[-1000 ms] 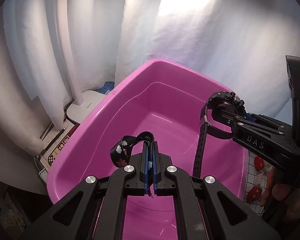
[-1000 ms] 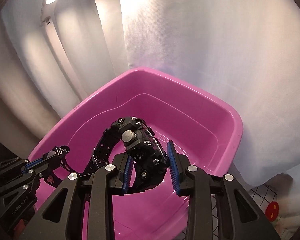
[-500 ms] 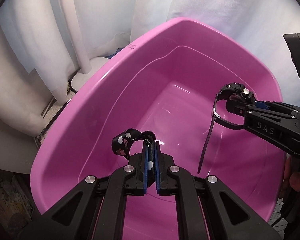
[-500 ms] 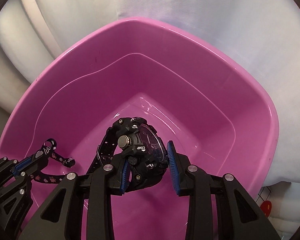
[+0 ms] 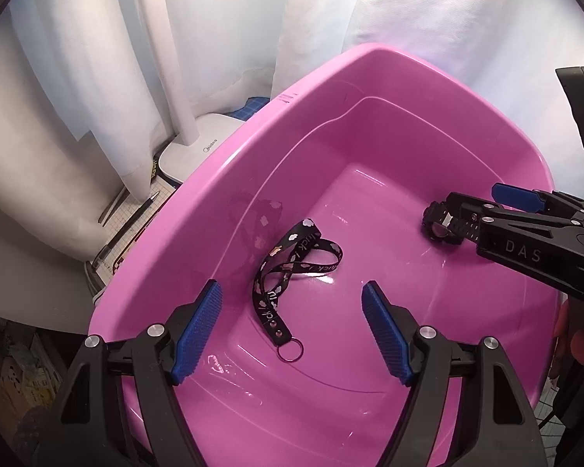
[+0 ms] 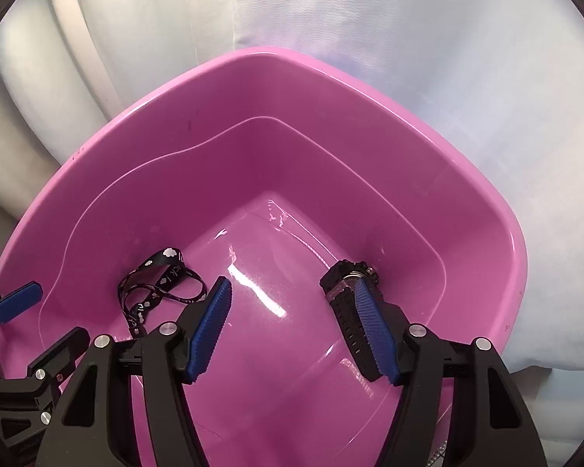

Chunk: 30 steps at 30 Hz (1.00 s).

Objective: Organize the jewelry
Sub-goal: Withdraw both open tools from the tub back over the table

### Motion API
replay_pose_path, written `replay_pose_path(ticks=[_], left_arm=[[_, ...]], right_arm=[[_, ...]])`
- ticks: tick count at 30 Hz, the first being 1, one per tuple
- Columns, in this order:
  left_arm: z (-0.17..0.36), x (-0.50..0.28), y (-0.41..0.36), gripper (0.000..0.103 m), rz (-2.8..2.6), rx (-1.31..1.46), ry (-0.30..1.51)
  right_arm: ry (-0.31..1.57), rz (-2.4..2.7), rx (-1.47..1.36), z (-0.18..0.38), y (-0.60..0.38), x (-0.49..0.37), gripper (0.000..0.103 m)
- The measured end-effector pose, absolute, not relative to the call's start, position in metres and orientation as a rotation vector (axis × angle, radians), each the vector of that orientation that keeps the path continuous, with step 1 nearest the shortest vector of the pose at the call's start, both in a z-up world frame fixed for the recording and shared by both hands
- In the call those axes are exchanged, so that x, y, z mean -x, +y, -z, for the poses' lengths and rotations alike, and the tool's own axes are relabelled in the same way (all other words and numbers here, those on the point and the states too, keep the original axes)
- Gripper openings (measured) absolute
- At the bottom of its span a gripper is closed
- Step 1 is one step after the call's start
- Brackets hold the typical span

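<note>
A pink tub fills both views. A black strap with white clouds and a key ring lies loose on the tub's floor. My left gripper hovers over it, its jaws opening wide with nothing pressed between the pads. A black wristwatch lies on the tub floor at the right, partly behind the right blue pad. My right gripper is opening too, and its pads are off the watch.
White cloth hangs behind the tub. A white lamp base stands to the left of the tub, with a pen on a gridded mat beside it. A hand shows at the far right.
Both grippers tipped down over the tub and opened. The strap dropped from the left gripper onto the tub floor. The watch fell from the right gripper and lies at the right.
</note>
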<state>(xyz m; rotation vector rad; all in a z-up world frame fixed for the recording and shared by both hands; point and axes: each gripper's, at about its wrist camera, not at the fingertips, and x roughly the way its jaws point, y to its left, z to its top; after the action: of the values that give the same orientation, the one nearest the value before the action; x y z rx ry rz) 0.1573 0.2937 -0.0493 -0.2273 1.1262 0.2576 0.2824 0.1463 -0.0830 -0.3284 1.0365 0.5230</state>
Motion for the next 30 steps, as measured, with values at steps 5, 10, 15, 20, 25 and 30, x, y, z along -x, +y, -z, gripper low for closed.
replay_pose_path(ticks=[5, 10, 15, 20, 25, 30], left_arm=[[0.048, -0.152, 0.292, 0.073, -0.258, 0.232, 1.122], [0.044, -0.146, 0.290, 0.073, -0.263, 0.228, 1.109], [0.036, -0.139, 0.285, 0.073, -0.264, 0.222, 1.094], [0.029, -0.131, 0.280, 0.073, -0.273, 0.211, 1.076], [0.019, -0.118, 0.274, 0.075, -0.286, 0.200, 1.043], [0.004, -0.099, 0.263, 0.080, -0.311, 0.183, 0.996]], right_arm=[[1.032, -0.531, 0.313, 0.081, 0.151, -0.282, 0.063], [1.023, -0.538, 0.283, 0.073, 0.147, -0.278, 0.063], [1.022, -0.548, 0.258, 0.067, 0.142, -0.273, 0.063], [0.998, -0.560, 0.242, 0.058, 0.134, -0.263, 0.063], [0.962, -0.571, 0.238, 0.046, 0.124, -0.247, 0.064], [0.922, -0.592, 0.208, 0.036, 0.111, -0.227, 0.064]])
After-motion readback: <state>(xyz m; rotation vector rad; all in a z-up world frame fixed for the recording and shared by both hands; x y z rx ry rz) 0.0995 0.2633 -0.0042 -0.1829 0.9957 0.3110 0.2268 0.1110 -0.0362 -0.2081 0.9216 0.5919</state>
